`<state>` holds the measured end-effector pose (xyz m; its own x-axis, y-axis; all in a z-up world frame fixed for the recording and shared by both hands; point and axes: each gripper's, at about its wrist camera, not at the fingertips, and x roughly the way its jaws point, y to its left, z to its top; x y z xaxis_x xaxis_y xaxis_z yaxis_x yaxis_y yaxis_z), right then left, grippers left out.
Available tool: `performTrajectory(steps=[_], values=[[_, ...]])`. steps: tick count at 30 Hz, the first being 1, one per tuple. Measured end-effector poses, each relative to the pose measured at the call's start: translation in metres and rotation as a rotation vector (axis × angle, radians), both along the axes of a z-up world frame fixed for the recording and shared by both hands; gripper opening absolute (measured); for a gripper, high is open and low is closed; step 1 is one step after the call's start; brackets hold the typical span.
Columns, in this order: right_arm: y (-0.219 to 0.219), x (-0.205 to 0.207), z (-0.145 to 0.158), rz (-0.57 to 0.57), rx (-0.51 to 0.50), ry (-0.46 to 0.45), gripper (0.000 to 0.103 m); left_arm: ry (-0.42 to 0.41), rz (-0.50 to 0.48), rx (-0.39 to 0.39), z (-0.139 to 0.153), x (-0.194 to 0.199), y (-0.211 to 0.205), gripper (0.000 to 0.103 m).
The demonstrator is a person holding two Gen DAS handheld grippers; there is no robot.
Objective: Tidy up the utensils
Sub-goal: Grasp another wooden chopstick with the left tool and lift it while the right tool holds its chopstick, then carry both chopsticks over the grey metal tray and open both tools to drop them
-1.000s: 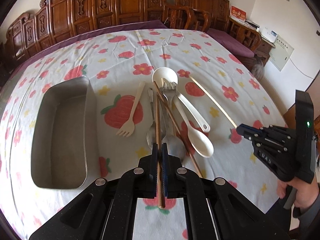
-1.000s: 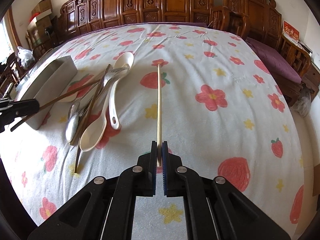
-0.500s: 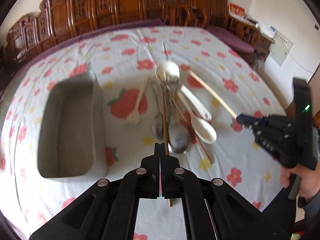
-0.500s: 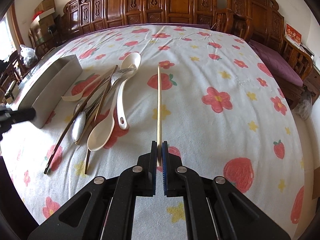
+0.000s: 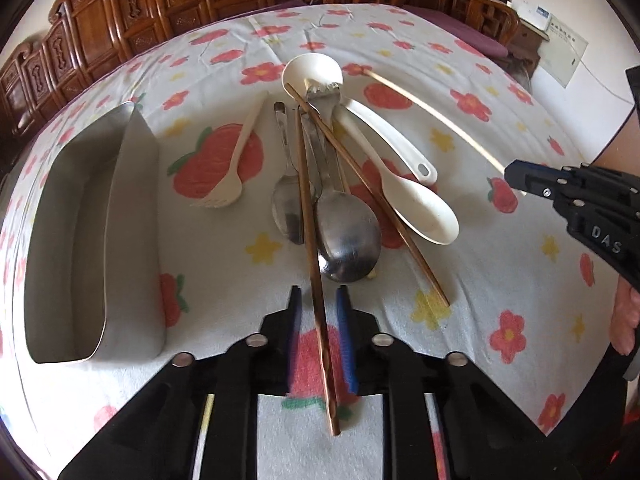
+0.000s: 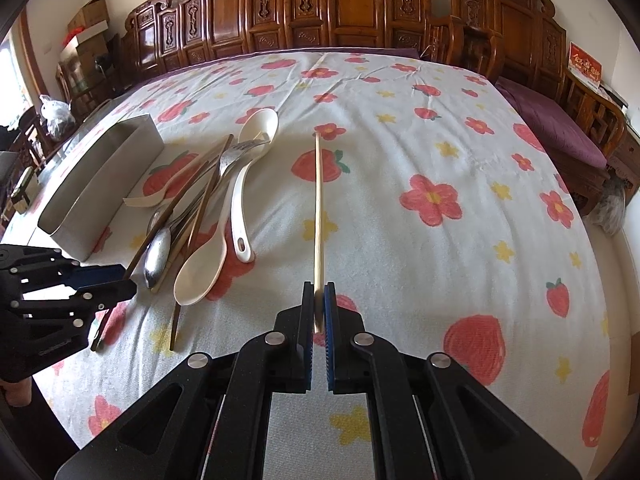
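Left wrist view, what has the left gripper (image 5: 319, 292) got?

Nothing gripped. Its jaws have just been opening and stand apart on either side of the dark brown chopstick (image 5: 310, 216), pads clear of it. The stick's near end lies on the flowered tablecloth (image 5: 460, 60) and its far end runs up over the heap of spoons.

And the right gripper (image 6: 318, 312)?

Closed on the near end of the pale chopstick (image 6: 318, 208), which points away across the cloth, well apart from the heap.

How will these handle?

Light, stiff and thin, I'd judge, and smooth enough to swivel in the pads. Pinched at one end, the long free part has leverage, so a hold nearer the middle would be steadier. The large metal spoon (image 5: 348, 232) looks heavier and slicker (best taken by the handle).

Where should it all go?

Probably the metal tray (image 5: 132, 200) on the left of the heap. What shows of its inside is bare.

Anything hard to read?

Handles overlap under the second brown chopstick (image 5: 372, 200) and the metal fork (image 5: 324, 92), so I can't tell what rests on what. The tray's near wall hides part of its floor, and whether the pale stick's far tip touches the cloth is unclear
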<state>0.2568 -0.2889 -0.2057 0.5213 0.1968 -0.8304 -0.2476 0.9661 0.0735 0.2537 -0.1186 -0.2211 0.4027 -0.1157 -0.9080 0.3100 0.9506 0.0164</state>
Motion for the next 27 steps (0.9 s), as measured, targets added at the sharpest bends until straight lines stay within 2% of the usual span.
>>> performTrajectory(steps=[5, 15, 20, 27], values=[[-0.004, 0.001, 0.0, -0.009, 0.004, 0.003, 0.005, -0.019, 0.012, -0.021, 0.007, -0.005, 0.007, 0.004], [0.004, -0.004, 0.02, -0.002, 0.032, -0.035, 0.005, -0.129, 0.049, -0.124, 0.061, -0.023, 0.033, 0.004], [0.024, -0.01, 0.043, 0.025, 0.055, -0.075, 0.005, -0.174, 0.071, -0.146, 0.085, -0.021, 0.054, 0.004], [0.068, -0.014, 0.064, 0.089, 0.087, -0.108, 0.005, -0.196, 0.115, -0.155, 0.093, -0.013, 0.091, 0.004]])
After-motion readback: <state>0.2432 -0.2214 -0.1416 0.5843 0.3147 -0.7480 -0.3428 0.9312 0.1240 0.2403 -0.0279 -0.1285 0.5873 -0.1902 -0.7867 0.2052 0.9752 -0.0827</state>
